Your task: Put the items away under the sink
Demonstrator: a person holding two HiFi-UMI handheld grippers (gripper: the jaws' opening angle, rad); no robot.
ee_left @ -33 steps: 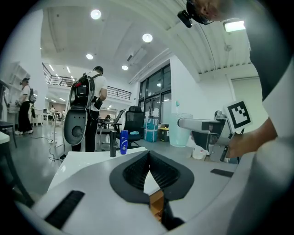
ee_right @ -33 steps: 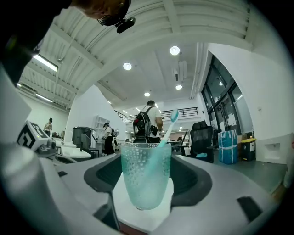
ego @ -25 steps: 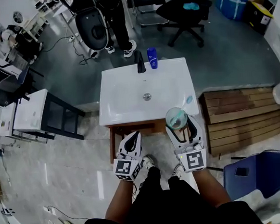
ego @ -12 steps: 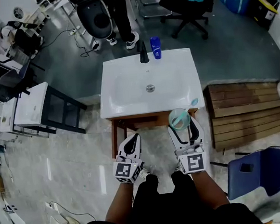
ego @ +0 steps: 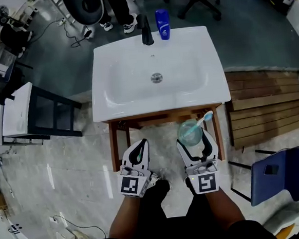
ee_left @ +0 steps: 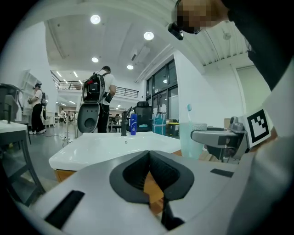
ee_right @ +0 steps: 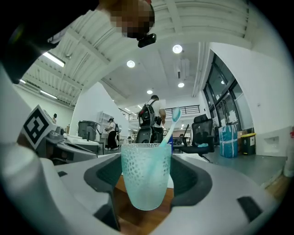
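Head view, with both gripper views. The right gripper [ego: 194,139] grips a pale teal cup [ee_right: 145,176], its pads pressed against the cup's two sides with the jaws set wide. The cup stands upright, its long axis vertical, and a toothbrush [ee_right: 171,124] leans out of it toward the right rim. The left gripper [ee_left: 149,157] has its jaw tips together with nothing between them (only wood of the stand shows through the gap behind the tips).

The relation that governs the coming move is that of the cup to the opening under the white sink [ego: 131,82]. In the head view the cup lies just in front of the wooden stand's front rail [ego: 154,118], near the right front leg and at the sink's right front corner. The space beneath lies straight ahead of the right gripper's jaws and, by judgement, lower. The basin hides that space from above, so whether it contains a shelf cannot be told. The right gripper is the nearer one, being the carrier; the left gripper sits level with it toward the stand's left half, apart from the cup.

A blue bottle [ego: 162,24] stands at the sink's far edge, just beside the black faucet [ego: 145,30], well apart from both grippers. It is probably another item yet to be stowed.
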